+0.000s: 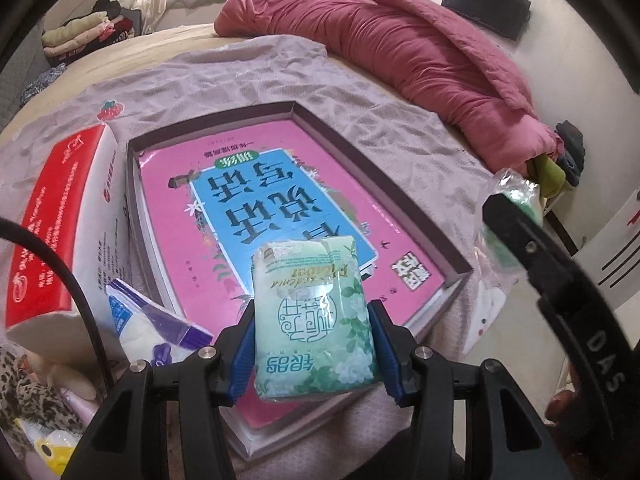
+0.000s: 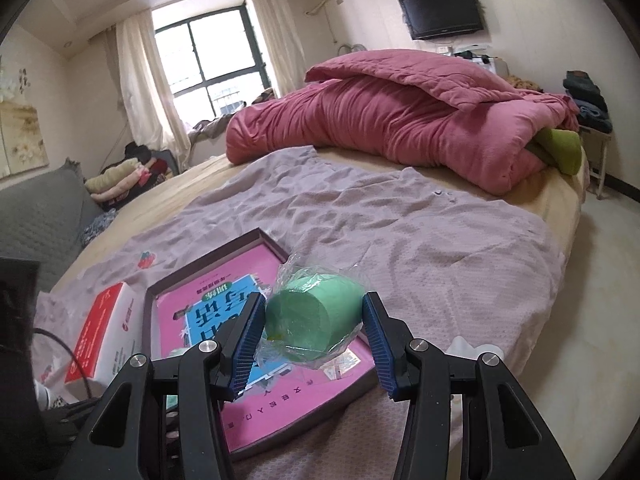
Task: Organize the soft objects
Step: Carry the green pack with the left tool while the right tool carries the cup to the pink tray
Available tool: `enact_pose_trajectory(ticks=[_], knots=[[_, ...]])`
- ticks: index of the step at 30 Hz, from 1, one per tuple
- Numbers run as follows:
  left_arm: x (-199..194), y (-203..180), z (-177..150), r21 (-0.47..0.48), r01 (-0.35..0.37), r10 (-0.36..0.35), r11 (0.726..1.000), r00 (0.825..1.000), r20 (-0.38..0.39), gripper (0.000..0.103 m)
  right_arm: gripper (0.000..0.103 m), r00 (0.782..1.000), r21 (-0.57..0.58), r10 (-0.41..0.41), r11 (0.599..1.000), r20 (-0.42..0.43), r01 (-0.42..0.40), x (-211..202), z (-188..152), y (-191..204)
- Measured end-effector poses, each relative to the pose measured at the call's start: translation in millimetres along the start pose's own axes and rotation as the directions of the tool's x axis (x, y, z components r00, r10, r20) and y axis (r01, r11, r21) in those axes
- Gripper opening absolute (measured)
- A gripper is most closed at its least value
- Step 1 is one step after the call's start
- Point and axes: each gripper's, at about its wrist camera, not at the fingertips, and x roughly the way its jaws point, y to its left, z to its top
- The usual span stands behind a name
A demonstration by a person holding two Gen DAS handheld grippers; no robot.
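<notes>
The left gripper (image 1: 312,354) is holding a green tissue pack (image 1: 314,320); both blue fingers (image 1: 244,364) are pressing on its sides. The pack is hanging over the near part of a shallow box (image 1: 460,270) that is lying on the bed (image 2: 560,200). Inside the box a pink book (image 1: 360,216) is lying flat and filling nearly all of it.

The right gripper (image 2: 314,340) is gripping a green roll (image 2: 316,316) in clear plastic wrap, fingers (image 2: 378,344) closed on its two sides. The roll is hovering above the box at the 3 o'clock edge.

At 9 o'clock from the box a red and white carton (image 1: 52,220) is standing just beside its wall. At 7 o'clock a purple and white pack (image 1: 152,320) is lying. At 1 o'clock, well apart, a pink quilt (image 2: 400,120) is lying in a heap.
</notes>
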Motion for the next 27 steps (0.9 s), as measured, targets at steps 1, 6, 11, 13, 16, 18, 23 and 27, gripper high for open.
enact_pose_trajectory(ticks=[1, 6, 11, 13, 16, 18, 23, 27], knots=[[2.9, 1.8, -0.5, -0.001, -0.007, 0.007, 1.000, 1.000, -0.009, 0.052, 0.051, 1.000, -0.004, 0.005, 1.000, -0.003, -0.005, 1.9, 0.1, 1.4], [6.9, 0.9, -6.0, 0.031, -0.030, 0.030, 0.999, 0.999, -0.018, 0.052, 0.051, 0.998, -0.005, 0.015, 1.000, -0.061, -0.015, 20.2, 0.0, 4.5], [12.8, 5.3, -11.5, 0.022, -0.039, 0.040, 0.999, 0.998, -0.046, 0.052, 0.051, 0.989, -0.009, 0.012, 1.000, -0.145, -0.014, 44.6, -1.8, 5.7], [15.0, 8.4, -13.9, 0.013, -0.039, 0.040, 0.999, 0.998, -0.056, 0.052, 0.051, 0.982, -0.021, 0.006, 1.000, -0.189, -0.010, 54.1, -4.0, 7.8], [16.0, 10.1, -15.8, 0.012, -0.040, 0.041, 0.999, 0.997, -0.060, 0.052, 0.051, 0.973, -0.033, -0.011, 0.999, -0.231, 0.004, 63.1, -7.0, 10.0], [15.7, 9.9, -16.3, 0.012, -0.038, 0.038, 0.999, 0.998, -0.059, 0.052, 0.051, 0.967, -0.037, -0.024, 0.999, -0.255, 0.015, 67.9, -8.8, 10.8], [15.7, 10.3, -16.1, 0.009, -0.032, 0.032, 0.999, 0.998, -0.060, 0.052, 0.051, 0.948, -0.043, -0.040, 0.999, -0.315, 0.028, 80.6, -13.9, 10.3], [15.1, 10.7, -16.2, 0.002, -0.029, 0.029, 1.000, 0.998, -0.060, 0.052, 0.053, 0.944, -0.054, -0.047, 0.998, -0.328, 0.030, 83.0, -15.9, 11.7]])
